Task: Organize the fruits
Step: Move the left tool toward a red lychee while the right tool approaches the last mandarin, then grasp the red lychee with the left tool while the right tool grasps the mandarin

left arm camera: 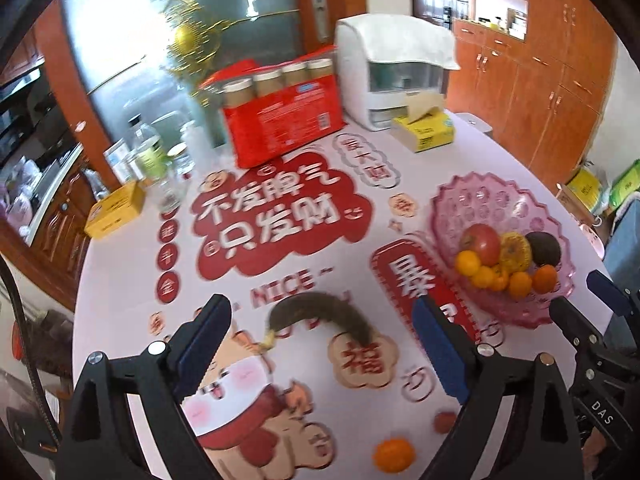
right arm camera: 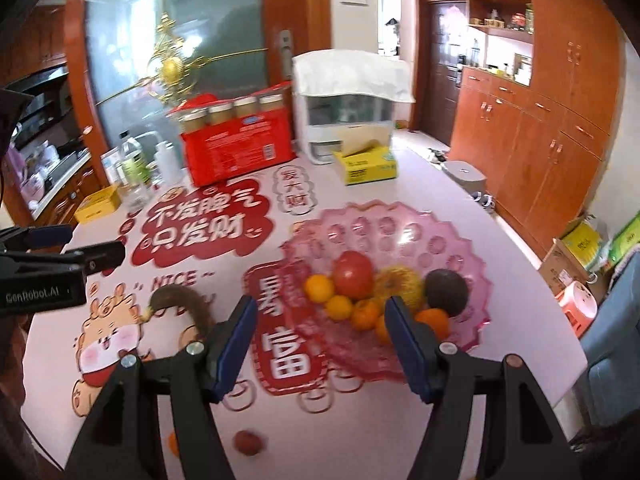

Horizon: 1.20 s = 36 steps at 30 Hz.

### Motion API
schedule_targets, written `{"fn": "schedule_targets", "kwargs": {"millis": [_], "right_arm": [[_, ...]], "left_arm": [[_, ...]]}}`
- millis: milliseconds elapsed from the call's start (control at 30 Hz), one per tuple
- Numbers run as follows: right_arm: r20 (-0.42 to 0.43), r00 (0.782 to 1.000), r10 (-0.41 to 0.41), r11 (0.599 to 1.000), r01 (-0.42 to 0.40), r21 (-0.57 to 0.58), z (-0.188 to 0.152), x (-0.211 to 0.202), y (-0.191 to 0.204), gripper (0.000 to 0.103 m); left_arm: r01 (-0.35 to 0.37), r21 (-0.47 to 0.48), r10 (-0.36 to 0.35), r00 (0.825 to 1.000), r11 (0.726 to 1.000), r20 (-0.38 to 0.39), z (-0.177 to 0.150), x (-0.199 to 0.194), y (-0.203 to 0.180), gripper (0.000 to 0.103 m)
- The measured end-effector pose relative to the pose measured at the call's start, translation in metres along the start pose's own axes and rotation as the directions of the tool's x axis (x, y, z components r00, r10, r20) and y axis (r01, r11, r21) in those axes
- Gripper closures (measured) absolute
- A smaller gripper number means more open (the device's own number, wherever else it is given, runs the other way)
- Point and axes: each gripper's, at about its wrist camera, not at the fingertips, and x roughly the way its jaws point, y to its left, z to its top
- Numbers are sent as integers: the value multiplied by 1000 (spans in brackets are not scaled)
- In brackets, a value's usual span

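Left gripper held wide open, empty, above table. Dark overripe curved banana lay between its fingers, on pale printed tablecloth. Small orange mandarin at 5 o'clock below. Pink scalloped plastic fruit bowl at 2 o'clock. Right gripper partly open, empty, its right finger overlapping bowl's near fruit; small red round fruit at 7 o'clock.

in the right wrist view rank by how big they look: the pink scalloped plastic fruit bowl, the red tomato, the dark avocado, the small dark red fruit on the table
1. Pink scalloped plastic fruit bowl
2. Red tomato and dark avocado: alike, unranked
3. Small dark red fruit, smallest despite being nearest
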Motion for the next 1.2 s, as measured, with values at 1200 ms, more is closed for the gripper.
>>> {"fn": "schedule_targets", "kwargs": {"millis": [1200], "right_arm": [[-344, 929, 140, 974, -191, -120, -143, 65, 137, 37]], "left_arm": [[150, 6, -141, 939, 989, -314, -129, 138, 71, 52]]}}
